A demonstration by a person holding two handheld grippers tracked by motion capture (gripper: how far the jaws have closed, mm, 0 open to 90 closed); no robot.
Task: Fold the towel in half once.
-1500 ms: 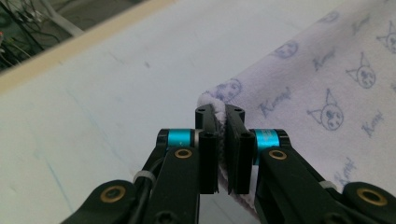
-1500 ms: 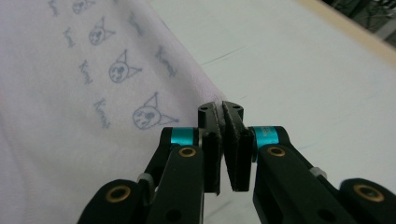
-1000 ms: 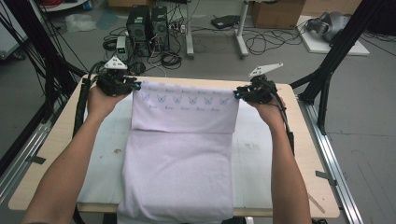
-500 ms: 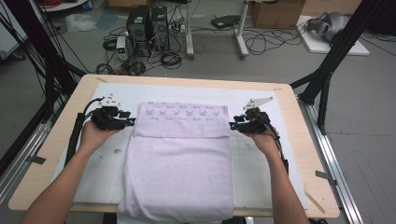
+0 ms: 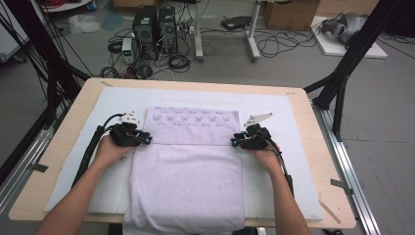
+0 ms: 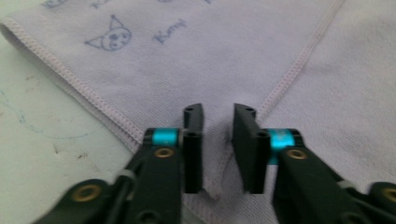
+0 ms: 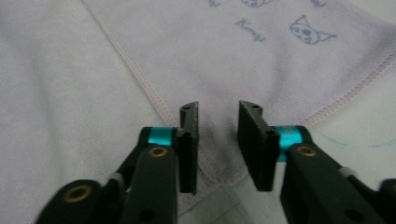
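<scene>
The lilac towel lies folded on the desk. The left claw and right claw, jaws just closing, sit apart over its folded corners, gripping nothing.

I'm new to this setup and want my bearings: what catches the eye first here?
A lilac towel lies mid-table on a white mat, its far end folded back so a band of little cat faces shows. The left gripper and right gripper sit at the fold's two corners, jaws slightly parted over the cloth after closing a little.
</scene>
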